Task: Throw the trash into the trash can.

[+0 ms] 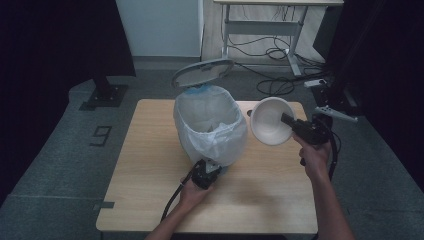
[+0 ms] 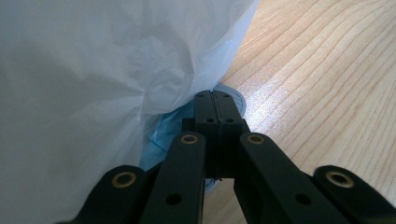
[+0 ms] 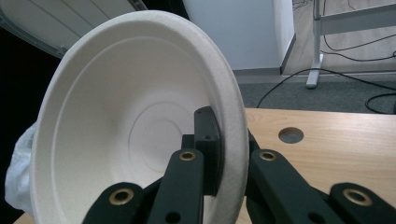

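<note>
1. Nearest the table's front edge, left gripper (image 1: 206,172) held low against the foot of the bin (image 1: 210,127); jaws pressed flat together with nothing visible between them; in the left gripper view, tips (image 2: 215,100) resting on the bin's grey-blue base rim (image 2: 236,98); whether pressing on it hard to judge; base mostly hidden under the white liner bag (image 2: 93,84).
2. Mid-table, bin upright with liner draped over its outer wall; contents indistinct, just crumpled plastic inside; lid (image 1: 202,72) tipped up behind the opening.
3. To the right, right gripper (image 1: 289,120) raised off the wooden table (image 1: 150,190), clamped on the rim of a white paper bowl (image 1: 271,121); bowl tilted on edge, mouth facing the bin, just beside its rim; in the right gripper view one jaw inside the bowl (image 3: 140,130), the other hidden behind its wall.
4. Farthest back, desk legs and floor cables (image 1: 272,52), dim and partly cut off.
</note>
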The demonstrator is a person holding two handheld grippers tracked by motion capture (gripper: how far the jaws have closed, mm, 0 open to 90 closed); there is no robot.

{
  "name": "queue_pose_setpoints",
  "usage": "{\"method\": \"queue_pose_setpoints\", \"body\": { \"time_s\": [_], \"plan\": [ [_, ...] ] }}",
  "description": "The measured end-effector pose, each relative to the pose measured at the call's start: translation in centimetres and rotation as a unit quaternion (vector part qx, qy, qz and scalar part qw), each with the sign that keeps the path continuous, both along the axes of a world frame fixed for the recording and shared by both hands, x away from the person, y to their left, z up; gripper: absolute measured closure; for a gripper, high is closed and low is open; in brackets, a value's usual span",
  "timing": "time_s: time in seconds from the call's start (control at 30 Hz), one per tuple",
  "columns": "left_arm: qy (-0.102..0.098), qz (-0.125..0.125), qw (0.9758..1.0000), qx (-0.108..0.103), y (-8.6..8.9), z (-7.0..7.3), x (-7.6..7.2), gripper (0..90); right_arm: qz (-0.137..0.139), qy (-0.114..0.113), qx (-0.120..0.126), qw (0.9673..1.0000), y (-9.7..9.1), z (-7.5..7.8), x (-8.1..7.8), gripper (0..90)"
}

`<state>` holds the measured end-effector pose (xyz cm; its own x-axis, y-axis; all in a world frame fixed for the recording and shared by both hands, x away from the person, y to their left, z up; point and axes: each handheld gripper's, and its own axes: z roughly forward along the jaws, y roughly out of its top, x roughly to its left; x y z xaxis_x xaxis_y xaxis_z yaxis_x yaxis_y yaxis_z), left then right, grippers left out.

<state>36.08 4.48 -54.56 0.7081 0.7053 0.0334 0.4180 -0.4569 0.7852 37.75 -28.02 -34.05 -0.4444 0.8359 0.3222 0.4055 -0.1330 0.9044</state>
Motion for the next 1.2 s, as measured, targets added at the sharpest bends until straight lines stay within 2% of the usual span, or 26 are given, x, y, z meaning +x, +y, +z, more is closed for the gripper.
{"method": "queue_pose_setpoints", "body": {
  "time_s": [0.13,0.17,0.33,1.2],
  "plan": [
    [0.001,0.000,1.0000,-0.002,0.0,0.0,0.0,90.0,0.004,-0.002,-0.001,1.0000,0.4,0.4,0.2,85.6],
    [0.001,-0.003,1.0000,0.007,0.1,0.1,0.0,90.0,0.005,-0.002,-0.001,1.0000,0.5,0.5,0.2,85.6],
    [0.001,-0.004,1.0000,0.009,0.1,0.1,0.0,90.0,0.008,-0.003,-0.005,1.0000,1.0,0.9,0.5,85.6],
    [0.000,-0.002,1.0000,0.005,0.1,0.0,0.0,90.0,0.017,-0.010,-0.012,0.9997,2.7,2.5,1.3,85.6]
  ]
}}
